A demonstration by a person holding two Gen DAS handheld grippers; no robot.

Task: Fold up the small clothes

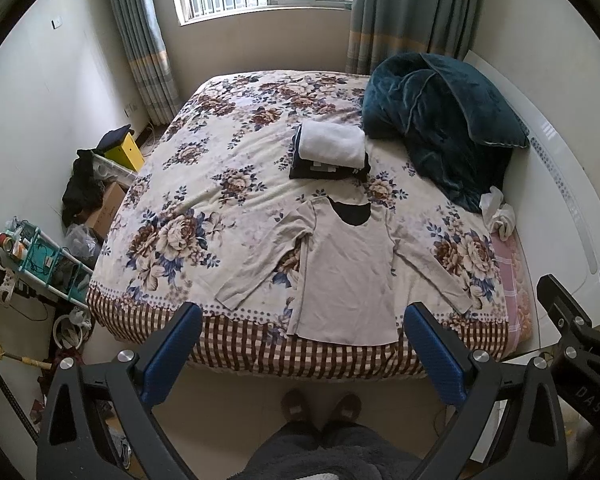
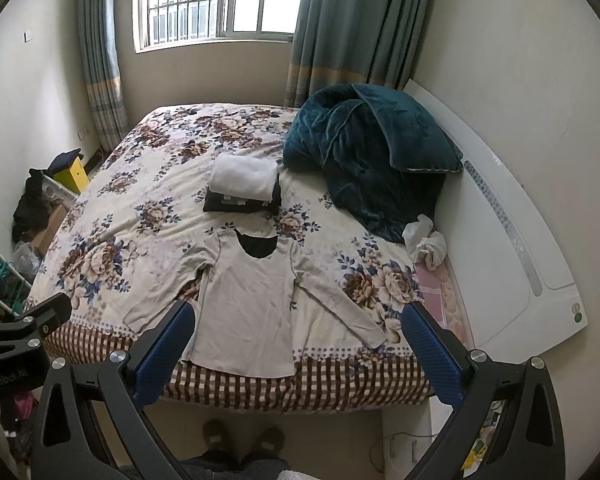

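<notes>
Floral bed (image 1: 204, 184) holds a flat beige shirt (image 1: 346, 276); left gripper (image 1: 304, 334) and right gripper (image 2: 298, 334) hover spread.

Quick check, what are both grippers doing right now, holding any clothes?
Left gripper: open, holding nothing, above the near bed edge.
Right gripper: open, holding nothing; the beige shirt lies flat on the bed, untouched.
</notes>
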